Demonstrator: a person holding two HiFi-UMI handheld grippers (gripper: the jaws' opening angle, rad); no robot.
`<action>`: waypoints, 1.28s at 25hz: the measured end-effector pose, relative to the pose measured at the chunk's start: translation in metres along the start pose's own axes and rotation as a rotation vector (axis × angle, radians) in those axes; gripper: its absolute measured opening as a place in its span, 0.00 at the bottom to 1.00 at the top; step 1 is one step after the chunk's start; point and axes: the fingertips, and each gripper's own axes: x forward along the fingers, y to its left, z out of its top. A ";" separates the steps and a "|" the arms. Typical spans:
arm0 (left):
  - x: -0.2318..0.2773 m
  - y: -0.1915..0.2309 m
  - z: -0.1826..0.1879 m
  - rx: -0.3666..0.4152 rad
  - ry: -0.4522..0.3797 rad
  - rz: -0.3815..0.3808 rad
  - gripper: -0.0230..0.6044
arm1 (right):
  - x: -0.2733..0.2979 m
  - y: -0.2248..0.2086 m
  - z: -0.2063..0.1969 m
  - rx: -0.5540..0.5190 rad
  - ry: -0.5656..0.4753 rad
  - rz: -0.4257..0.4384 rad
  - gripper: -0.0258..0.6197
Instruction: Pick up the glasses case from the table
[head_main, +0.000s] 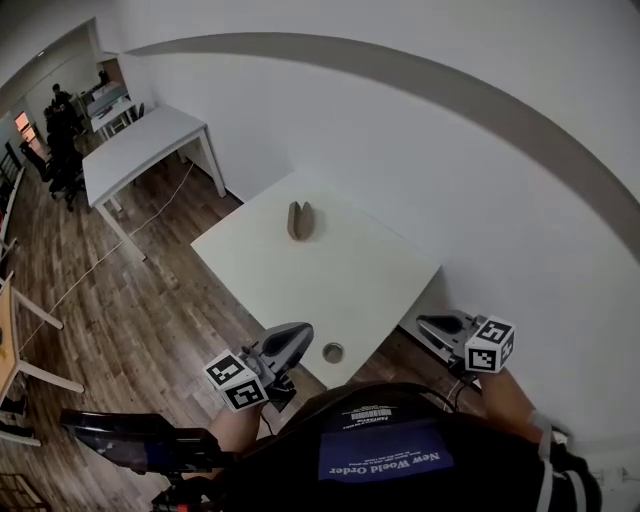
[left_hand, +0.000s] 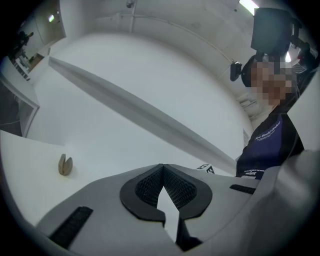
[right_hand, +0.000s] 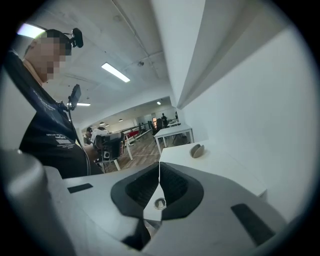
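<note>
White words "New World Order" on a blue panel (head_main: 385, 460) of the person's dark shirt (head_main: 480, 470), upside down in the head view, small white lines above them unreadable, same shirt print too small to read in left gripper view (left_hand: 265, 134)

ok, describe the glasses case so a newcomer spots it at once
Start at the square white table against the wall. The case stands toward its far side, well away from the round hole at the near edge. It is the only loose thing there: small, brownish, split at the top.
</note>
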 end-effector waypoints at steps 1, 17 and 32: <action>-0.006 0.011 0.006 -0.001 -0.014 0.010 0.04 | 0.013 0.000 0.003 -0.004 0.022 0.010 0.04; -0.006 0.166 0.002 0.048 -0.099 0.527 0.04 | 0.217 -0.141 0.062 -0.235 0.138 0.421 0.04; 0.065 0.345 0.002 0.082 -0.002 0.714 0.04 | 0.378 -0.272 0.075 -0.224 0.132 0.507 0.04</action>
